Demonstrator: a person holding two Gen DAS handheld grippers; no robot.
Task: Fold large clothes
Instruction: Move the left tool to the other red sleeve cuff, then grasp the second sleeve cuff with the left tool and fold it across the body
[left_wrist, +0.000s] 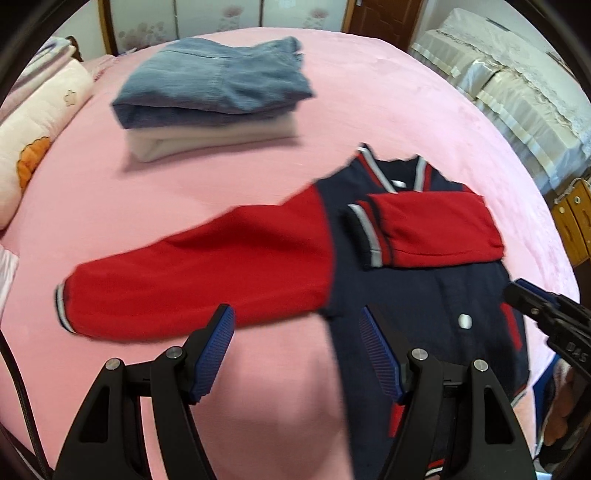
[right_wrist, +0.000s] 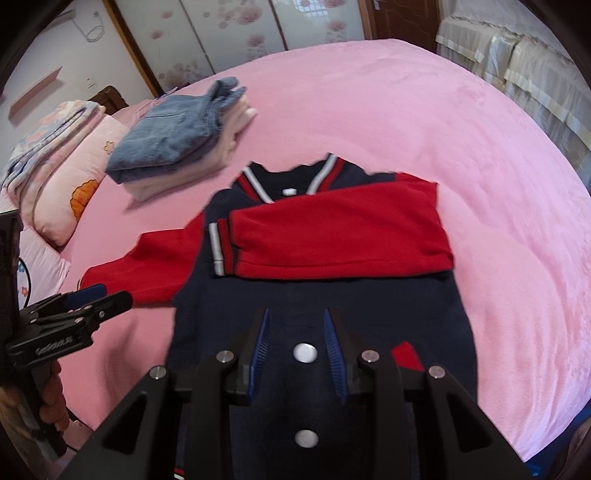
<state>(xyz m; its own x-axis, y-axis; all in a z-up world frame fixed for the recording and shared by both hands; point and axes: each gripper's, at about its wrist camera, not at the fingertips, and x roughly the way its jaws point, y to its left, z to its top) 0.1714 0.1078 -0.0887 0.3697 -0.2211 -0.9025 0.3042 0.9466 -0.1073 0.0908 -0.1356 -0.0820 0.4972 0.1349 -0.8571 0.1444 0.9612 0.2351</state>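
1. A navy jacket (right_wrist: 325, 295) with red sleeves is laid flat, front up, on a pink bed (right_wrist: 480, 166), collar toward the far side.
2. One sleeve (right_wrist: 332, 236) is folded across the chest, its striped cuff resting on the navy body.
3. The other sleeve (left_wrist: 199, 280) is stretched out sideways on the bed.
4. The left gripper (left_wrist: 295, 321) is held with its jaws wide apart, just above that outstretched sleeve; nothing is gripped.
5. The right gripper (right_wrist: 295, 321) is seen over the jacket's lower front, jaws parted around a snap (right_wrist: 305, 352); contact with the cloth cannot be judged, perhaps owing to blur.
6. A folded stack (left_wrist: 214, 99), denim on top of pale cloth, is set well apart near the pillows (left_wrist: 33, 147).
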